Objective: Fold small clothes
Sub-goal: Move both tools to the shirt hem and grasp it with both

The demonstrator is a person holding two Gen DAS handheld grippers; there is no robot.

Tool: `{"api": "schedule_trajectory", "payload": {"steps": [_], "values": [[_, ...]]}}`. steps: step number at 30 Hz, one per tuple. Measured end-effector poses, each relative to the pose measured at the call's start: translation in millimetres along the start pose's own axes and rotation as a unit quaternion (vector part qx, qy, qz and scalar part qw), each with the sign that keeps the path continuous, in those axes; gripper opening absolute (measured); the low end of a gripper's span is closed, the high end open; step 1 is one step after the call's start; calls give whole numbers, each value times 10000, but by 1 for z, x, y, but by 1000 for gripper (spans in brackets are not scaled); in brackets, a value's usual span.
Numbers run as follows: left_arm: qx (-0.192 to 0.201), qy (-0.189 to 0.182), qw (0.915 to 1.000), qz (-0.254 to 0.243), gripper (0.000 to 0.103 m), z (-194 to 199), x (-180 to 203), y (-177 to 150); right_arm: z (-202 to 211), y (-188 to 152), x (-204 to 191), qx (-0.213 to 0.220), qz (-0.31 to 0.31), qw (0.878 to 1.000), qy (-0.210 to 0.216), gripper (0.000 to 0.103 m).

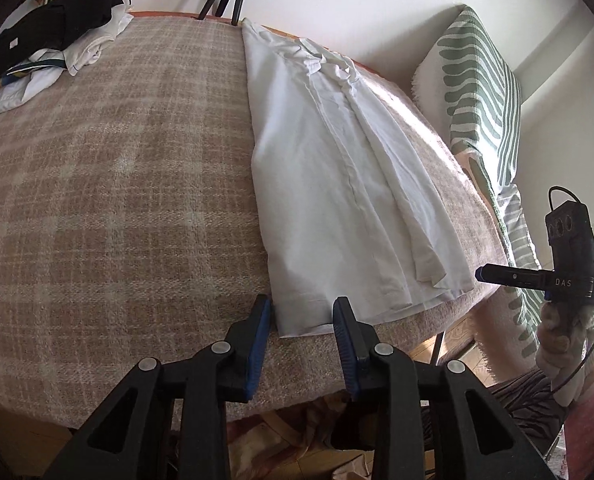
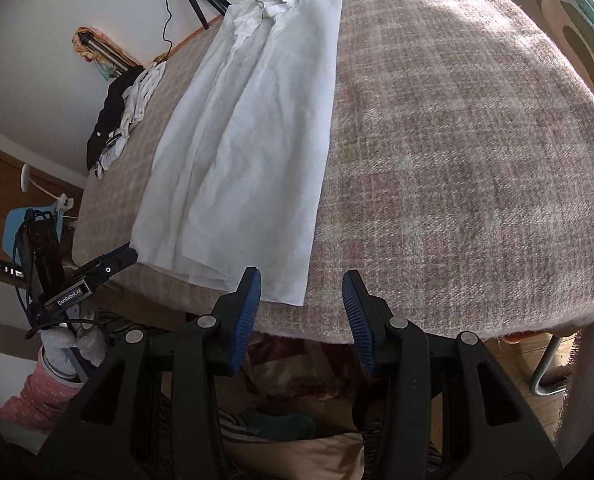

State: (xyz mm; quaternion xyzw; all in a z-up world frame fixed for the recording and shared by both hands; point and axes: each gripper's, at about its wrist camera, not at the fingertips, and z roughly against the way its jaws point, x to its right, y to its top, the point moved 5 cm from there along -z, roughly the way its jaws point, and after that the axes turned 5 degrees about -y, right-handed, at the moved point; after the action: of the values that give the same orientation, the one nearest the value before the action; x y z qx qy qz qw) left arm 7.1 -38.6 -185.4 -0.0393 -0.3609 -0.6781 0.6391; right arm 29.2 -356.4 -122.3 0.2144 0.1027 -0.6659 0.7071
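Shirt [image 1: 329, 184] in white cotton is lying lengthwise, partly folded into a long narrow strip, on a desk [image 1: 109, 184] draped with a beige plaid blanket – collar at the far end, hem at the near edge. Left tool [image 1: 301, 320] is hanging over the hem's left corner, jaws apart, pads straddling the corner without pressing it. Right tool [image 2: 301, 292] is hovering just off the hem's right corner, jaws likewise apart with nothing between them – only blanket showing in the gap. Gloved hand [image 2: 73, 344] with a pink sleeve is gripping the left tool's handle. Dark and white clothes [image 1: 61, 36] are sitting heaped at the desk's far left corner, well apart from the shirt.
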Motion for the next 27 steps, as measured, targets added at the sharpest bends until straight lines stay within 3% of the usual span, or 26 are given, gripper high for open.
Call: {"api": "schedule_trajectory", "payload": {"steps": [3,7,9,11,12,19,23,27], "values": [[-35,-115,9999,64,25,-4,5,0,-13,-2,-1,-173,-99,9995,250,46],[-53,-158,9998,122,17,-7,6,3,-17,-3,-6,-221,70,9994,270,46],[-51,-133,9998,101,12,-6,6,5,-20,-3,-8,-243,42,9991,346,39],[-44,-93,9999,75,6,-7,7,5,-23,-3,-8,-282,75,9990,336,13],[-43,-80,9999,59,3,-6,8,6,-26,-3,-9,-332,69,9988,350,8],[183,-104,9998,-61,2,14,22,10,-2,-3,-8,-12,-4,9977,682,5],[-74,108,9998,-170,2,-5,16,3,-23,-7,1,-340,-81,9988,340,5],[-40,5,9999,-119,2,-2,14,6,-18,-3,-4,-251,-44,9987,448,5]]}}
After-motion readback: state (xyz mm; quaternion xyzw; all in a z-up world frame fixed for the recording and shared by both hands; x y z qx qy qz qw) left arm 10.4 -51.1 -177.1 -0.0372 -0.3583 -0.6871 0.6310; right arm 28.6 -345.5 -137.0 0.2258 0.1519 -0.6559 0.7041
